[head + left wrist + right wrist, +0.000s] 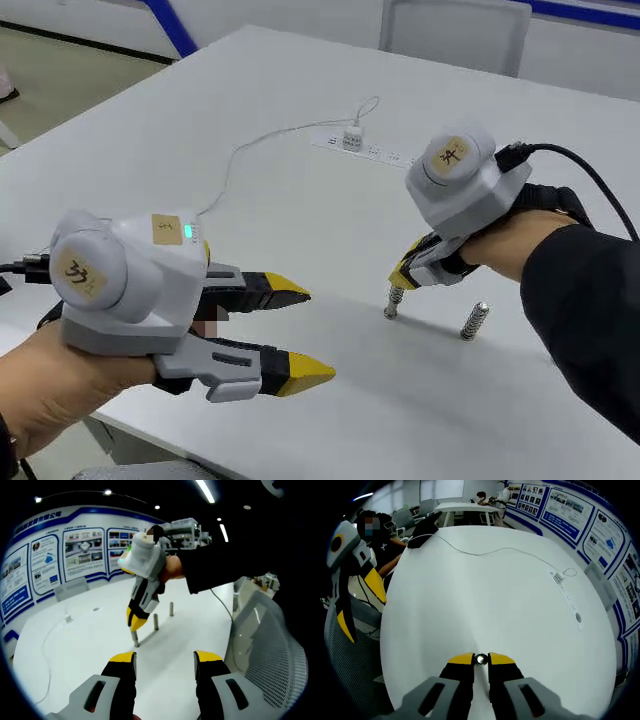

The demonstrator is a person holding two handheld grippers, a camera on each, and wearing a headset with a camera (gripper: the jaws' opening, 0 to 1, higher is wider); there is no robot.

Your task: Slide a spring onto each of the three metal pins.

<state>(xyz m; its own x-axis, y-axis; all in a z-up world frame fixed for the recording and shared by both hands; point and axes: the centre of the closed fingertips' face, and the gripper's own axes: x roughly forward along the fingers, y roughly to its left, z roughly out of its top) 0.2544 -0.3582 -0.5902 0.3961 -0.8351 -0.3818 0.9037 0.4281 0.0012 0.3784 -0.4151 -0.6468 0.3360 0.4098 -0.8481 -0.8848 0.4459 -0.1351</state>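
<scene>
Centre right, head view: right gripper point(403, 278), jaws pinched narrow on an upright spring point(393, 302) on the white surface point(300, 200). Second spring point(474, 320) stands near, to its right. Lower left: left gripper point(312, 332), jaws wide apart, empty.

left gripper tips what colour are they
Yellow tips on the left gripper, with black behind them; the head view shows it best.
</scene>
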